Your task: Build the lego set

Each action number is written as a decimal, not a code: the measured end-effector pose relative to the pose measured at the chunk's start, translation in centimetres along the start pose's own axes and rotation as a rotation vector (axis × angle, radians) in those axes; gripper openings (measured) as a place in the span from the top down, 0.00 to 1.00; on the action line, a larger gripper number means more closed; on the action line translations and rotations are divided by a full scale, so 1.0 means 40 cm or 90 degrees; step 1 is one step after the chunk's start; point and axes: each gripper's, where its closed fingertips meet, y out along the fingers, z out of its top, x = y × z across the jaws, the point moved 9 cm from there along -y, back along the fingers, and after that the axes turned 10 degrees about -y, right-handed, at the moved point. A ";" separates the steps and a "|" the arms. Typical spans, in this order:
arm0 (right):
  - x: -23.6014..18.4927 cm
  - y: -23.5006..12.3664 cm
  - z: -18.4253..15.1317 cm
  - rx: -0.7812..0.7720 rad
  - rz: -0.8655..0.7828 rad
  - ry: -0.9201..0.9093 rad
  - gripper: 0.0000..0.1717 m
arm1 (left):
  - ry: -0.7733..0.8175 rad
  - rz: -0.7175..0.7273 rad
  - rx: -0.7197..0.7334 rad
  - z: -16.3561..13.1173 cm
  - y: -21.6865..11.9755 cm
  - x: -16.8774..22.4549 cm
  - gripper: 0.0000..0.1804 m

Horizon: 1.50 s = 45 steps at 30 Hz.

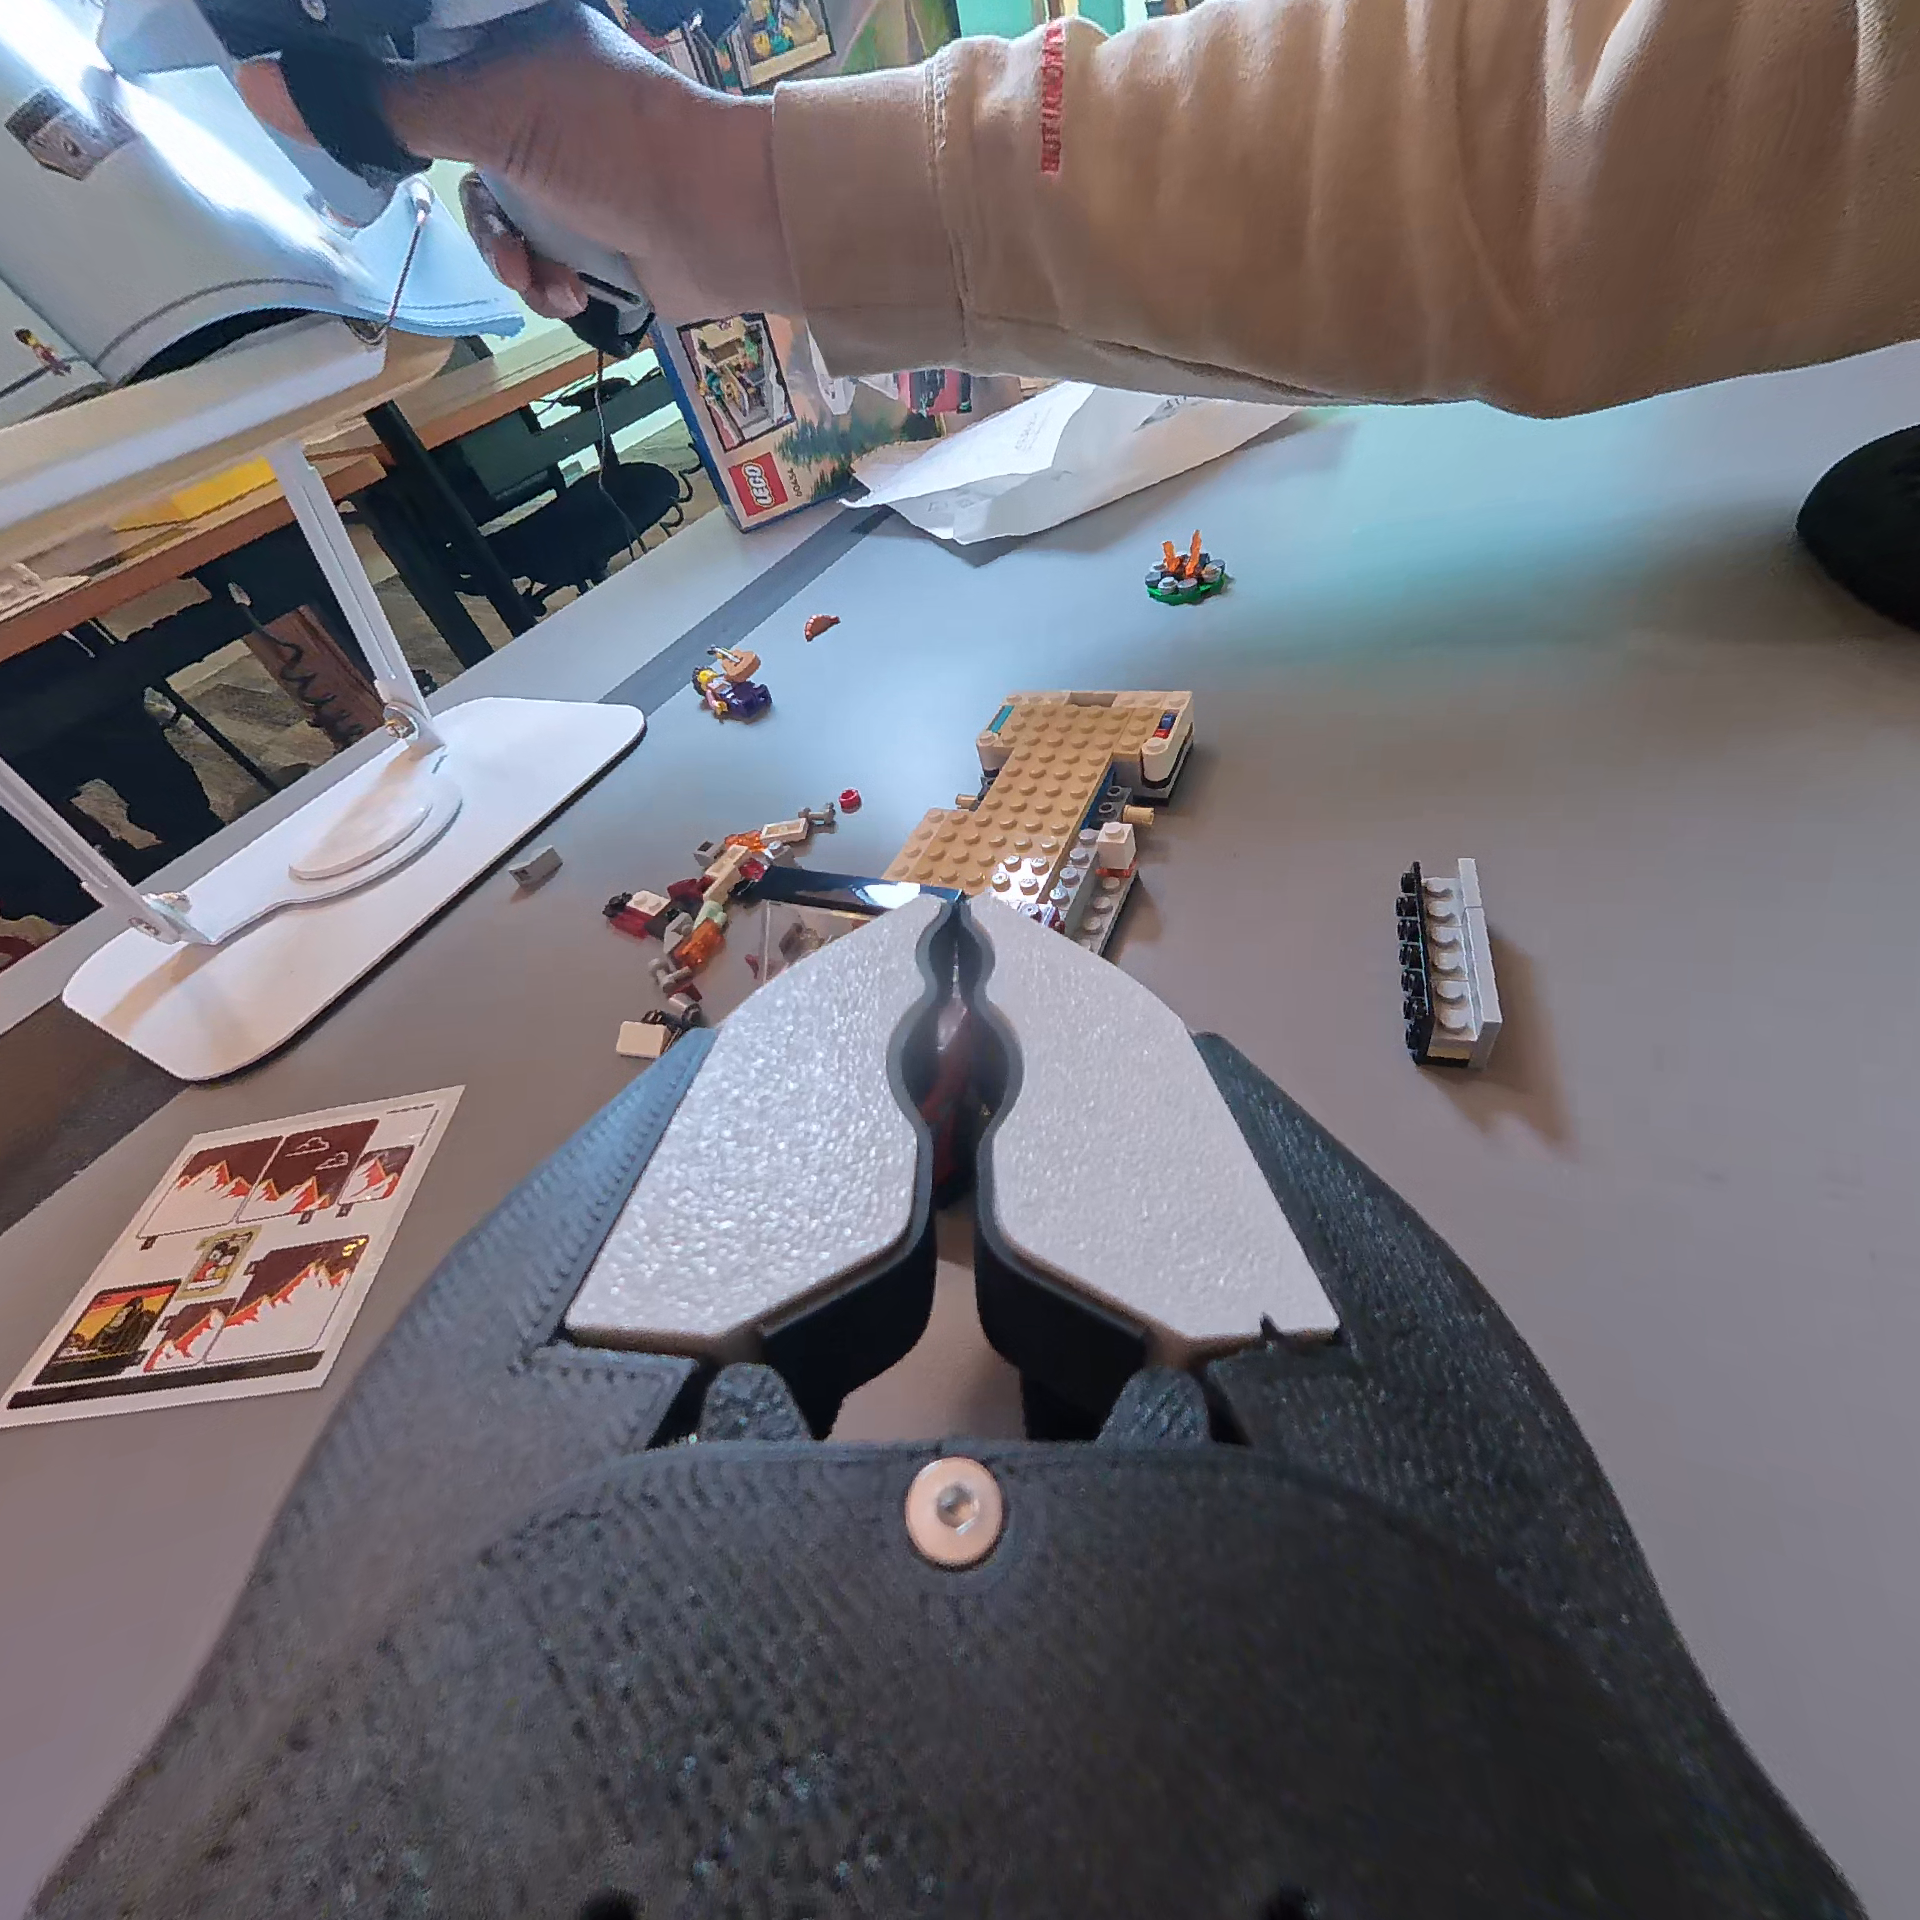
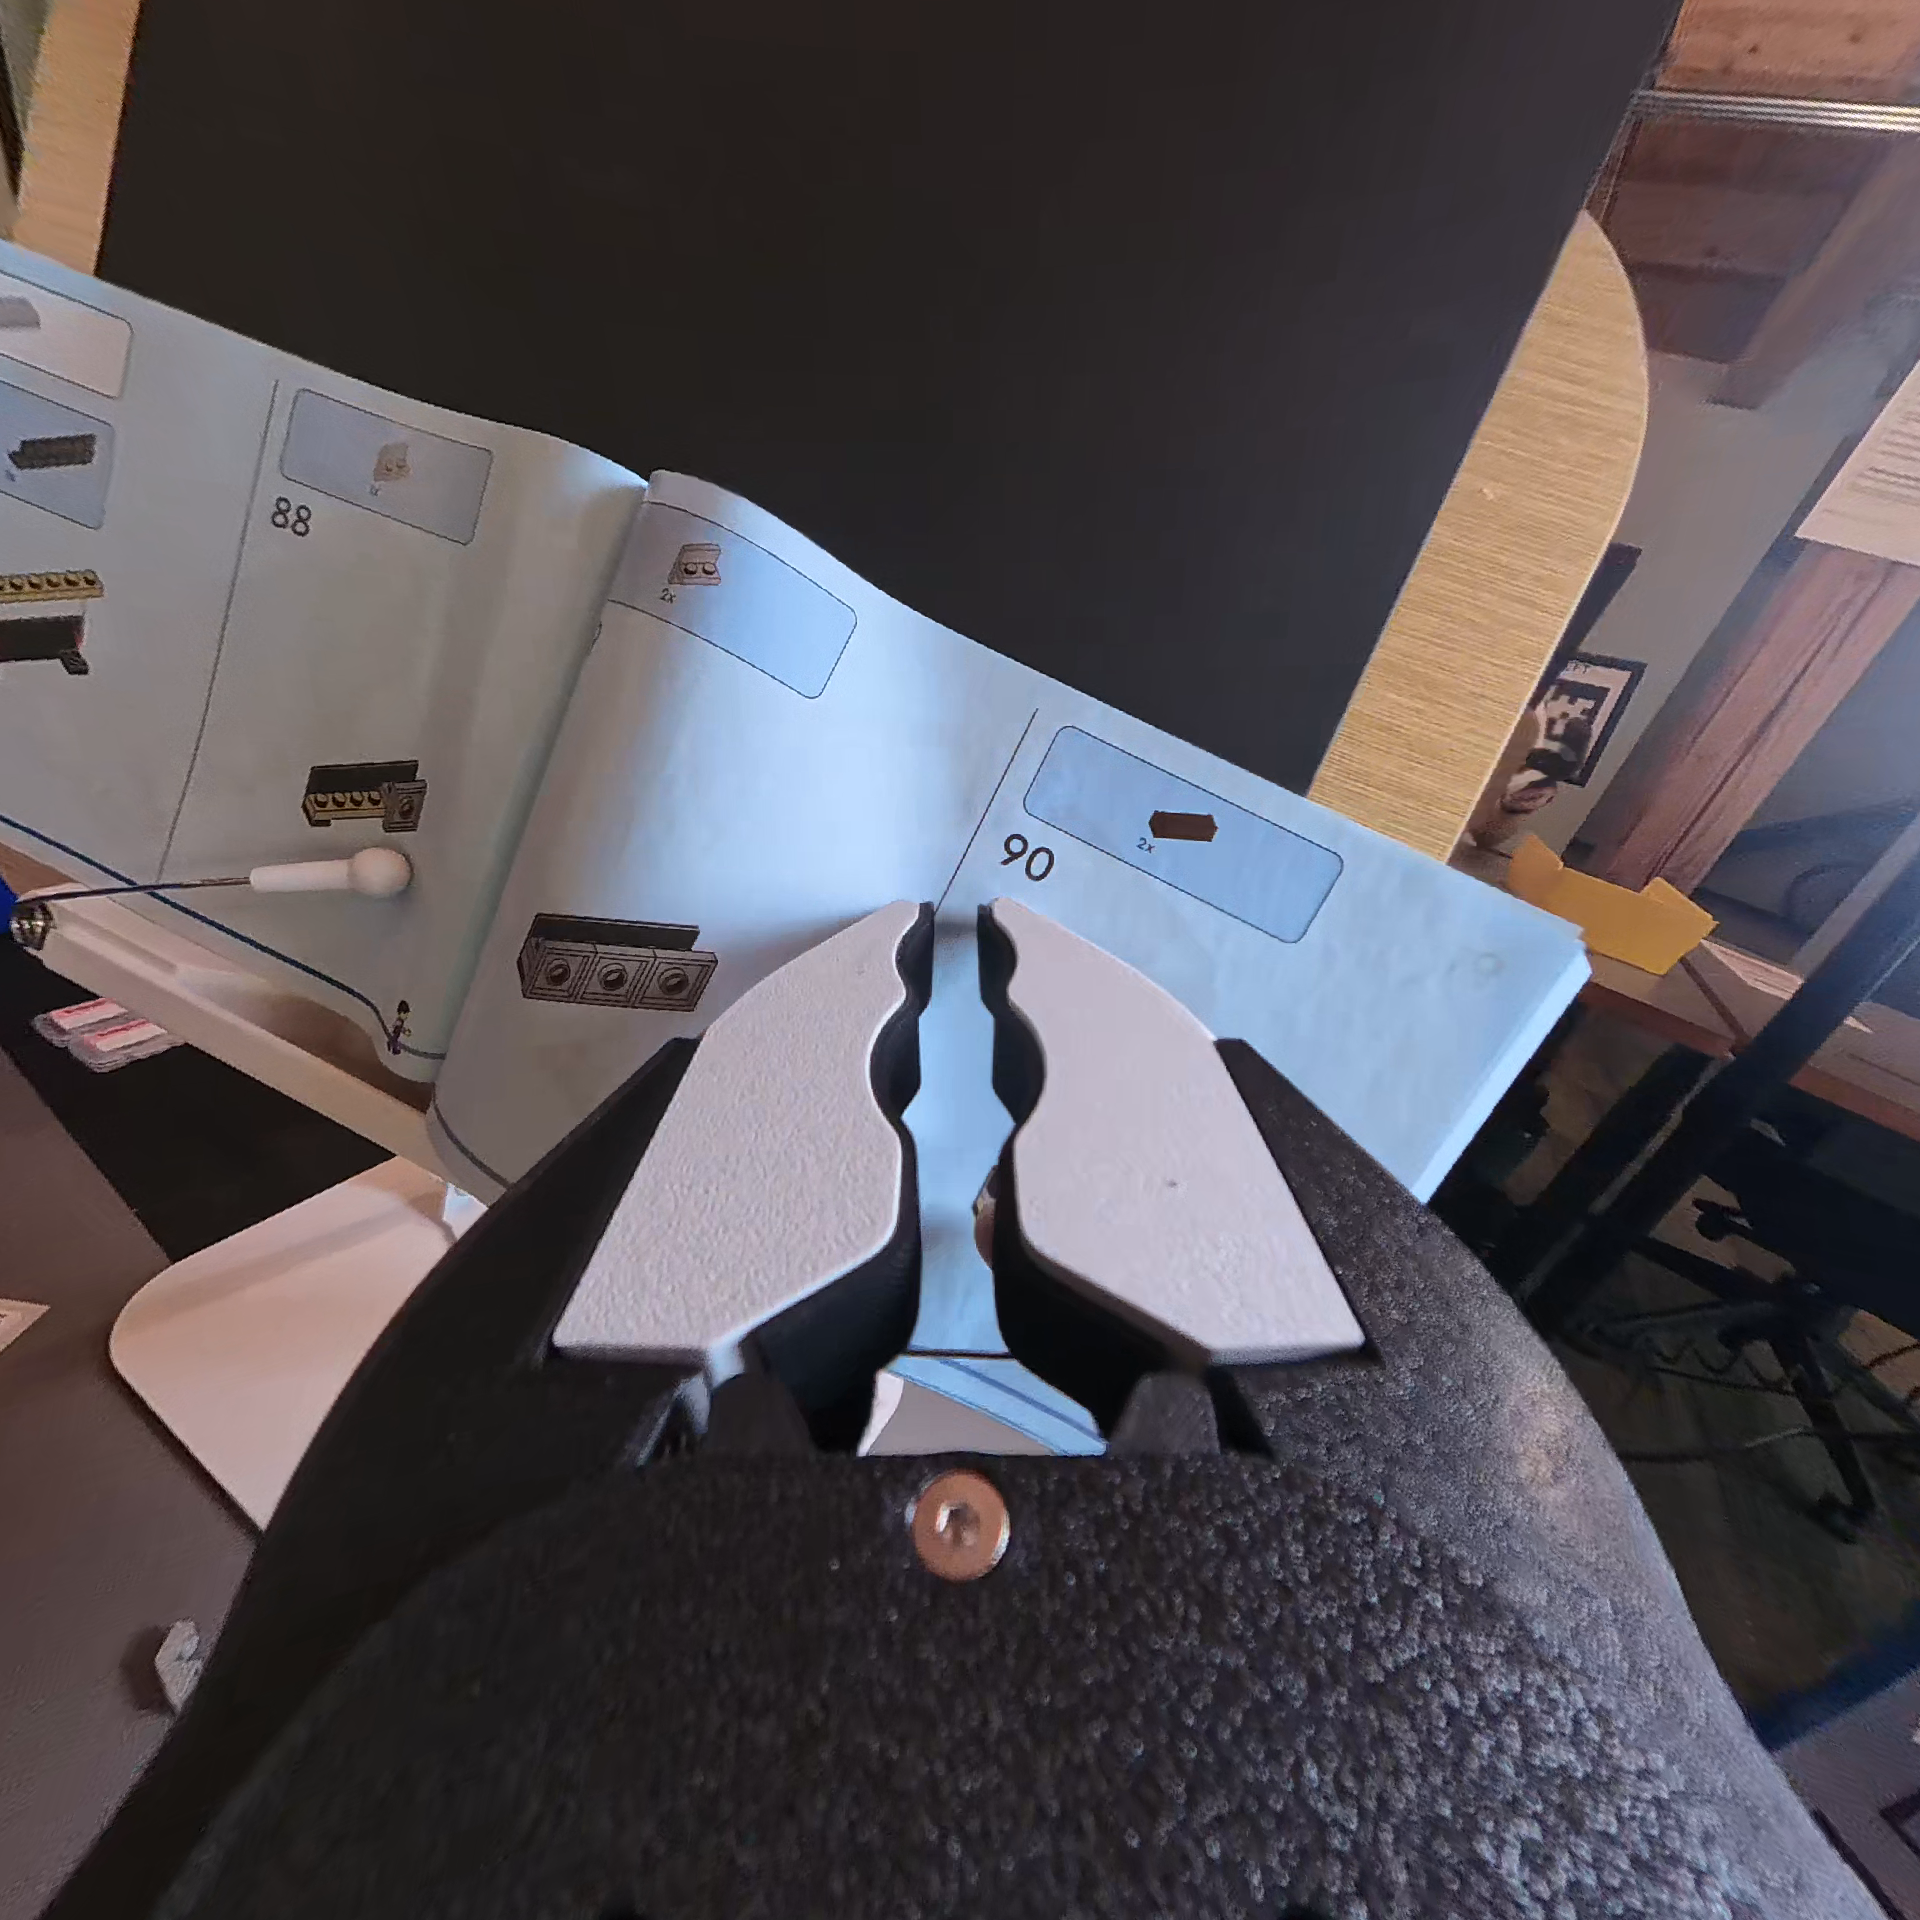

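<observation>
The grey worktop (image 1: 1351, 1195) fills most of the left wrist view. At its left edge stands a white book stand (image 1: 343, 883) with a flat base and slanted legs; it carries an open instruction booklet (image 2: 790, 831) whose pale blue pages curve upward. A person's hand (image 1: 582, 145) in a cream sleeve (image 1: 1351, 187) reaches across the top of the left view, gripping the right gripper's handle up at the booklet. Behind it a toy-brick box (image 1: 769, 426) stands on the worktop, with loose white paper sheets (image 1: 1039, 457) beside it.

The left gripper (image 1: 957, 914) hovers low over the worktop, its fingers (image 1: 831, 1091) together. Just beyond the tips lies a tan studded brick plate assembly (image 1: 1060, 790), with a dark blue strip (image 1: 831, 888) running left from the tips toward a scatter of small loose bricks (image 1: 707, 894). Whether the tips pinch anything cannot be told.

The right gripper (image 2: 957, 920) points at the right-hand page of the booklet, its fingers (image 2: 810, 1122) slightly apart, with only page showing through the gap between them.

A sticker sheet (image 1: 229, 1247) lies at the near left of the worktop. A black-and-white brick row (image 1: 1449, 961) sits well to the right of the tan plate. Farther back lie a small figure in purple (image 1: 732, 686), a green-based campfire piece (image 1: 1184, 571) and a lone red stud (image 1: 850, 798).
</observation>
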 end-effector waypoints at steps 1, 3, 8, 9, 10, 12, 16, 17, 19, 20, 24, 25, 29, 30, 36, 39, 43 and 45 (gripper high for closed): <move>0.007 -0.003 -0.001 0.002 0.003 0.011 0.93 | 0.000 0.001 0.000 0.000 0.000 0.000 1.00; 0.023 -0.011 -0.004 0.002 0.003 0.029 0.89 | 0.000 0.001 0.000 0.000 0.000 -0.001 1.00; 0.116 -0.050 -0.014 0.025 -0.055 0.080 0.71 | 0.000 0.000 0.001 0.000 -0.001 -0.001 1.00; 0.142 -0.052 -0.022 0.018 -0.053 0.099 0.64 | 0.000 -0.001 0.001 0.000 0.000 -0.001 1.00; 0.167 -0.050 -0.034 0.004 -0.036 0.119 0.57 | 0.000 -0.001 0.000 0.000 0.000 -0.001 1.00; 0.208 -0.034 -0.068 -0.025 0.032 0.171 0.48 | 0.001 -0.001 0.000 0.000 0.000 0.000 1.00; 0.227 0.010 -0.131 -0.025 0.239 0.298 0.56 | 0.002 0.002 -0.002 -0.001 0.001 -0.002 1.00; 0.221 0.014 -0.131 -0.002 0.286 0.317 0.65 | 0.002 0.004 -0.003 -0.001 0.002 -0.003 1.00; 0.208 0.012 -0.122 0.031 0.306 0.306 0.79 | 0.002 0.010 -0.004 -0.001 0.001 -0.007 1.00; 0.202 0.007 -0.118 0.038 0.295 0.290 0.83 | -0.001 0.012 -0.003 -0.001 0.001 -0.008 1.00; 0.186 -0.025 -0.110 0.047 0.284 0.268 0.84 | 0.000 0.011 -0.003 -0.001 0.001 -0.008 1.00; 0.181 -0.035 -0.107 0.049 0.279 0.257 0.84 | 0.002 0.011 -0.004 -0.002 0.001 -0.007 1.00; 0.156 -0.076 -0.096 0.060 0.264 0.234 0.86 | 0.003 0.011 -0.005 -0.002 0.002 -0.006 1.00; 0.151 -0.082 -0.094 0.060 0.260 0.232 0.86 | 0.002 0.012 -0.005 -0.002 0.002 -0.007 1.00; 0.148 -0.086 -0.089 0.054 0.249 0.228 0.85 | 0.004 0.017 -0.009 -0.002 0.004 -0.008 1.00; 0.147 -0.092 -0.087 0.053 0.227 0.204 0.84 | 0.005 0.018 -0.009 -0.002 0.005 -0.008 1.00; 0.159 -0.109 -0.084 0.060 0.184 0.180 0.84 | 0.005 0.020 -0.010 -0.002 0.006 -0.009 1.00; 0.166 -0.116 -0.081 0.059 0.178 0.166 0.88 | 0.005 0.021 -0.009 -0.002 0.006 -0.009 1.00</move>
